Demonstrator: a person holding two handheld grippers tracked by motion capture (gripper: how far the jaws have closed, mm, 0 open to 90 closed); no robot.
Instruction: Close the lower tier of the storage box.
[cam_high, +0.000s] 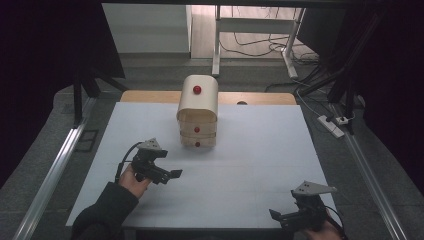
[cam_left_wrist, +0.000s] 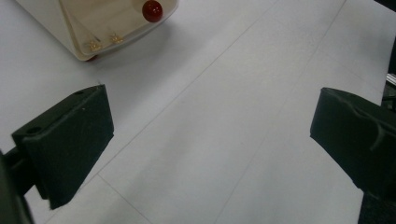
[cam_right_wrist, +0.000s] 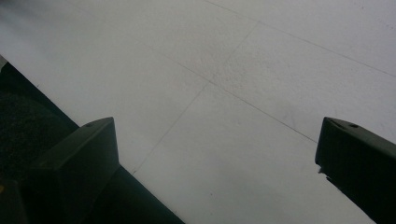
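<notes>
We start at the left of the white table surface, where our left hand holds the left gripper near the left edge, about midway between the front and back edges. It points toward the middle of the surface. In the left gripper view its two black jaws stand wide apart with bare white surface between them, so this gripper is open and holds nothing. A black cable loops from its back, and a grey three-cornered plate sits on top.

Moving right, we see the small cream drawer chest standing upright at the middle of the back edge, well apart from both grippers. It has a rounded top and three red knobs down its front: the top knob, the middle knob and the bottom knob. All drawers look shut from the high view. In the left gripper view the chest's lower corner shows at the upper left, with one red knob in sight.

Further right, at the front right corner of the surface, our right hand holds the right gripper, pointing left along the front edge. In the right gripper view its jaws are spread wide over the white surface and its dark front edge, gripping nothing. It too carries a grey plate.
</notes>
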